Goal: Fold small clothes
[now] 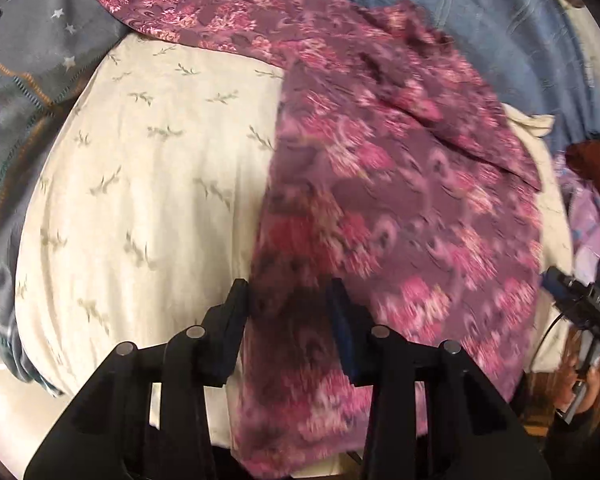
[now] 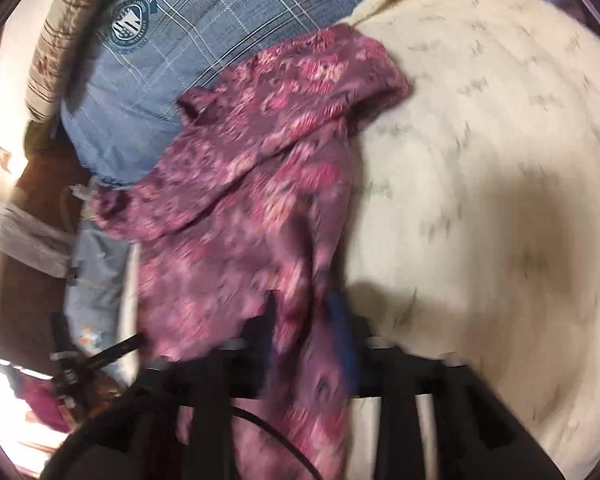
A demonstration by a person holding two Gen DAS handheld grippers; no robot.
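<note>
A purple garment with a pink flower print (image 1: pixel 380 160) lies spread over a cream leaf-patterned cover (image 1: pixel 160 160). In the left wrist view my left gripper (image 1: pixel 288 304) hovers over its near left edge. The jaws stand apart with the cloth lying in the gap between them. In the right wrist view the same garment (image 2: pixel 260 160) runs in rumpled folds down toward the camera. My right gripper (image 2: pixel 304 320) has its jaws apart around a strip of it. That view is blurred. The right gripper (image 1: pixel 580 304) also shows at the right edge of the left wrist view, held in a hand (image 1: pixel 580 392).
Blue plaid fabric (image 1: pixel 460 20) (image 2: pixel 160 60) with a crest lies behind the garment. A grey star-print blanket (image 1: pixel 40 40) borders the cream cover on the left. The cream cover (image 2: pixel 480 160) stretches bare to the right. More clothes (image 1: pixel 596 220) pile at the far right.
</note>
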